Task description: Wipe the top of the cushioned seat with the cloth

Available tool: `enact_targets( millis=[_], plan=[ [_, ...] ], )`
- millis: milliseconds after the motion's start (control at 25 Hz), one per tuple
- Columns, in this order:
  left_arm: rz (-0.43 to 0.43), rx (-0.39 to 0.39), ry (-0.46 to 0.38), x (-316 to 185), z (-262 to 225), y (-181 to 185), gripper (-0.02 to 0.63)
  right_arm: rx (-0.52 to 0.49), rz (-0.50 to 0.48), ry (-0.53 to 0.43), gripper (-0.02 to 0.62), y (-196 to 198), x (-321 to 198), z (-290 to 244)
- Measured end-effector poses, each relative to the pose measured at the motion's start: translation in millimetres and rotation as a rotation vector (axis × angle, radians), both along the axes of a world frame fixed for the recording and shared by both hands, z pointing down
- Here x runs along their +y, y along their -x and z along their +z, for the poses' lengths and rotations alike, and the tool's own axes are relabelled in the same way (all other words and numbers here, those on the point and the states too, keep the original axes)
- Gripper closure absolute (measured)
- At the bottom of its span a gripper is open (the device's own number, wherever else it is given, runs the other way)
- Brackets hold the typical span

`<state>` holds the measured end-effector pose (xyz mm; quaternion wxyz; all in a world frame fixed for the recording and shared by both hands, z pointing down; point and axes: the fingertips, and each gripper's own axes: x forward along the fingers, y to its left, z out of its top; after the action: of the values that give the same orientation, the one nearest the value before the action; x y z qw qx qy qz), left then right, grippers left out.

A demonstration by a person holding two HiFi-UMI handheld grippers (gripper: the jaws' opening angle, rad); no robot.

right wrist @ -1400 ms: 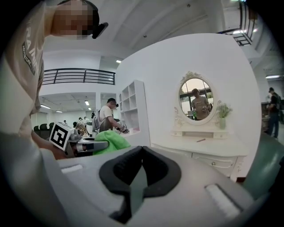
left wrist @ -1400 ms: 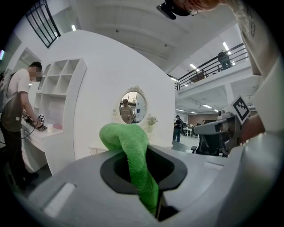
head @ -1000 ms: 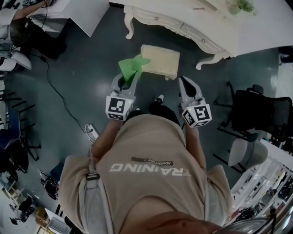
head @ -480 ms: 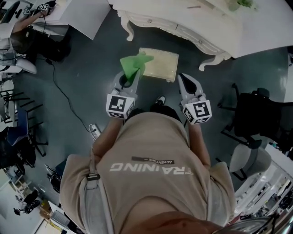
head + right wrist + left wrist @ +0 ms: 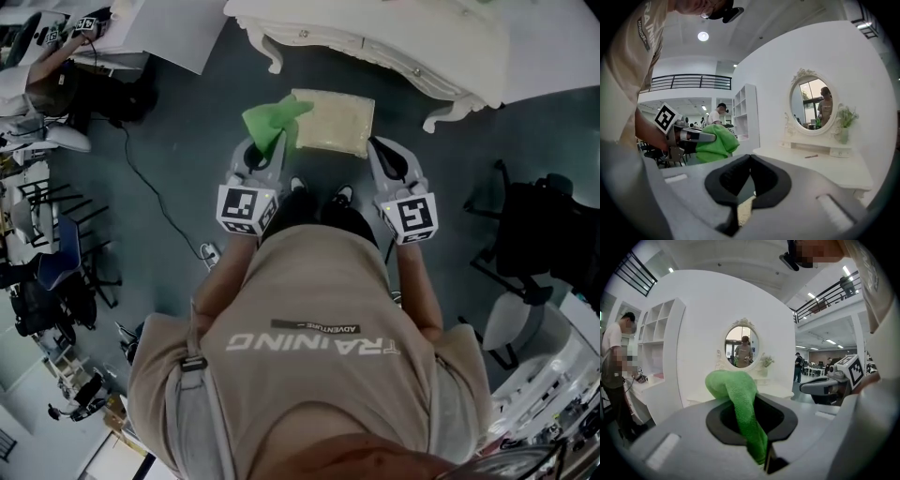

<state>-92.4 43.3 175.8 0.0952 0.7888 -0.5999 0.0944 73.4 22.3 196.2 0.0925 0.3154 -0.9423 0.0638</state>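
left gripper [image 5: 266,153] fingers clamped on green cloth [image 5: 272,120], bunched over left edge of cushioned seat [image 5: 337,124], can't tell if touching. right gripper [image 5: 387,156] fingers pressed together, nothing in them. guessing wipe not really begun, whole top left to do
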Motion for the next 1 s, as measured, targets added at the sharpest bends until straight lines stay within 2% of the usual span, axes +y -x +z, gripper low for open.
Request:
enact_targets(
  millis=[200,480,680,800,1000],
  plan=[
    [0.025,0.012,0.005,-8,10,-5,0.558,-0.018,0.006,0.043,0.594,5,1,11],
    [0.052,0.035,-0.021,-26,7,17,0.558,-0.015,0.078,0.033,0.594,13,-11,1],
    [0.071,0.047,-0.055,-44,-3,45,0.558,-0.04,0.114,0.033,0.594,36,-27,-13],
    [0.087,0.042,-0.06,-50,-2,64,0.558,-0.076,0.167,0.017,0.594,50,-37,-22],
    [0.119,0.029,-0.077,-60,8,96,0.558,-0.072,0.194,0.042,0.594,79,-52,-19]
  ],
)
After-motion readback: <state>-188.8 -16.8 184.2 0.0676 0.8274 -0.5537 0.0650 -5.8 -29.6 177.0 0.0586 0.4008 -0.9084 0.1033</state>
